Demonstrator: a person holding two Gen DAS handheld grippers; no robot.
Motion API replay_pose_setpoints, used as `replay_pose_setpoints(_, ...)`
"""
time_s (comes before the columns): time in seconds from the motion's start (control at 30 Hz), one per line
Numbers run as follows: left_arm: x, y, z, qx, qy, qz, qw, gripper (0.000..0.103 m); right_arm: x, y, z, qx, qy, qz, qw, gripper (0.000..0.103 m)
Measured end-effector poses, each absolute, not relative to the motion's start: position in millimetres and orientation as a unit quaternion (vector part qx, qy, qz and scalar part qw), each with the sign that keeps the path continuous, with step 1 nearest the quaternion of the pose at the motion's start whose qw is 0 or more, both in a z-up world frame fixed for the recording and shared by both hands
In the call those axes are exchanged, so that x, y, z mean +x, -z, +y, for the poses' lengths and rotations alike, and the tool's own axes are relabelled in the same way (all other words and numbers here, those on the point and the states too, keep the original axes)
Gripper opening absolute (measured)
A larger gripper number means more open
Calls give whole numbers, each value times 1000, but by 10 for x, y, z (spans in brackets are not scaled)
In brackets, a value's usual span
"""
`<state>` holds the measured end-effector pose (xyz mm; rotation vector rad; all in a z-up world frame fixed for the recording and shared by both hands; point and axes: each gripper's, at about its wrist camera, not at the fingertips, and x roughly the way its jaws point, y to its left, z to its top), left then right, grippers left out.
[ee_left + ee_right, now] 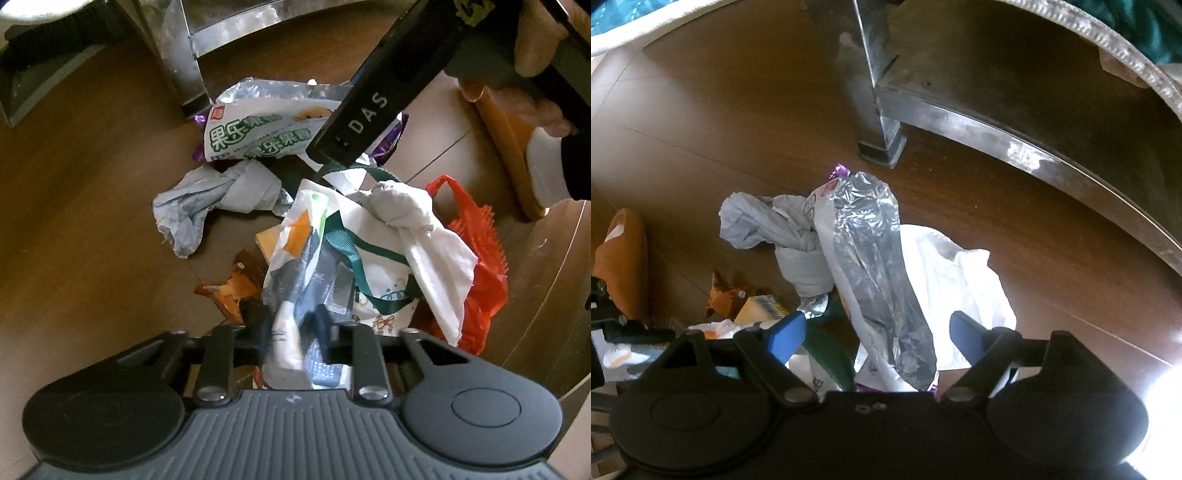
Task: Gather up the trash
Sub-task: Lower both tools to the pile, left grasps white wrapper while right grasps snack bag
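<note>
Trash is piled on a brown wood floor (92,229) next to a shiny metal furniture leg (877,92). The left gripper (291,328) is clamped on a crumpled clear-and-white plastic wrapper (299,280), with its blurry black fingers (255,325) pinching the bottom of it. Just past that there's a white paper bag with green ribbon handles (380,273), a knotted grey rag (218,199), a green-lettered snack bag (255,136), an orange wrapper (229,288) and a red mesh bag (480,266) (all touching or overlapping). The right gripper (877,332) has its blue fingers (785,334) spread wide on either side of a silver foil snack bag (875,269), not touching it as far as I can tell. A white plastic bag (960,273) lies beside the foil one.
</note>
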<state>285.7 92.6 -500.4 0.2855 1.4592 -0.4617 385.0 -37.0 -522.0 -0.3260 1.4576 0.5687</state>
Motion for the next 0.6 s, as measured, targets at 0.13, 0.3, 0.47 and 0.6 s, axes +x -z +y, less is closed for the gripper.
replay_pose_setpoints(0.13,2878,4987,930,121,206,660,712,14,3825,5191,-354,-149,-257,649,700,78)
replay_pose_setpoints(0.3,2890,4970,928,118,200,660,715,14,3802,5197,-315,-167,-257,646,699,27)
replay_pose_setpoints(0.47,2895,4982,924,116,199,661,714,13,3842,5268,-320,-174,-239,662,689,9)
replay_pose_setpoints(0.6,2924,4900,961,101,201,663,714,12,3815,5120,-341,-180,-242,649,699,7)
